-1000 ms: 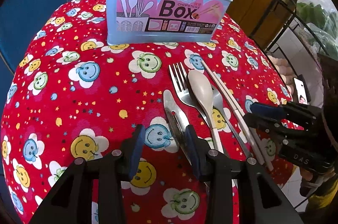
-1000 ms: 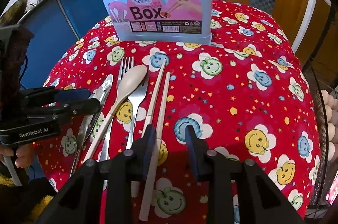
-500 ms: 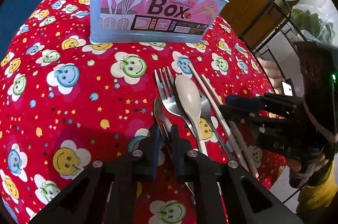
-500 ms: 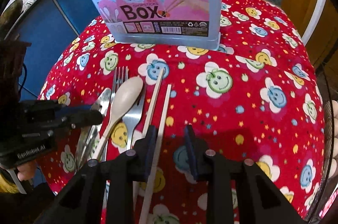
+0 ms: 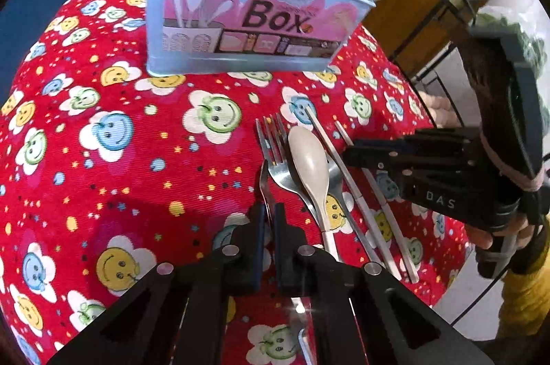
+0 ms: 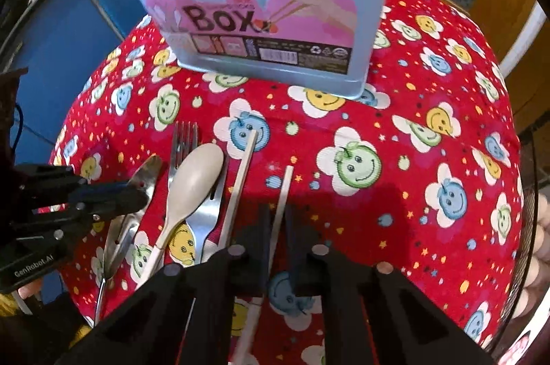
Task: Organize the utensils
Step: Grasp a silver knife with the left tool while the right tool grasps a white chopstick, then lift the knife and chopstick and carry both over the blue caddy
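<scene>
Knife blade [image 5: 265,182] first: through the left wrist camera we see the left gripper [image 5: 270,220] with its jaws clamped on it, edge up, low over the red smiley cloth [image 5: 113,165] on the bench. Just right lie a steel fork [image 5: 275,148], a beige spoon [image 5: 311,163] across a second fork, and two chopsticks [image 5: 347,172]. The right gripper [image 5: 357,155] reaches in over those sticks and hides part of them. Behind stands the blue box [image 5: 247,3].

Over to the right wrist camera, and here we get what the other missed: the right gripper [image 6: 276,220] has its jaws together on the right-hand chopstick [image 6: 283,193], tip raised. The left-hand chopstick [image 6: 240,179] lies flat beside the spoon [image 6: 196,175]. The left gripper [image 6: 134,191] covers the knife [image 6: 147,169] mid-blade.
</scene>
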The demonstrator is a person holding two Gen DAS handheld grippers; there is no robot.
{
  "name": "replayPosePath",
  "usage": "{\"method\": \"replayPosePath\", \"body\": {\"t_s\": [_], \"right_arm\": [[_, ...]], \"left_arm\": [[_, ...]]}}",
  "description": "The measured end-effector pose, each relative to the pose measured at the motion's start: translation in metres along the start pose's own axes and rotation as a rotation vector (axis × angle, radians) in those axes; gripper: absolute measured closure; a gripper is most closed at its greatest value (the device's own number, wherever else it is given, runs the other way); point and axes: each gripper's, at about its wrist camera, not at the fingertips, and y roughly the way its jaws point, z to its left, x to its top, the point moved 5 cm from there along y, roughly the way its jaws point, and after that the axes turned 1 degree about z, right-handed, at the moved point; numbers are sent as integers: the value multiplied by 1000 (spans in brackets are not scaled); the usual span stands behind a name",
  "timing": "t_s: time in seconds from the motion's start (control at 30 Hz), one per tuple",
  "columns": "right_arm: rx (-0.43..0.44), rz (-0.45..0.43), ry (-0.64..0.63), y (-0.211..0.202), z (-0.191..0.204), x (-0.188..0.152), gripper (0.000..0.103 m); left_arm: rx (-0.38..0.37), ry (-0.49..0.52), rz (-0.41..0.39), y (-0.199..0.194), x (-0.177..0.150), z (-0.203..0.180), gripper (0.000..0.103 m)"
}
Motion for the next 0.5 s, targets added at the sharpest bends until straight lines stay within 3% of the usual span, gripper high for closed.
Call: {"method": "replayPosePath", "body": {"t_s": [0.27,0.5], "right_arm": [[74,-191,56,-40,0,-12,97],[57,-410,61,-91,7,-12,97]], "left_arm": [[-14,-38,-157,-47,5,6,101],[12,-13,-317,-86,16,0,101]]}}
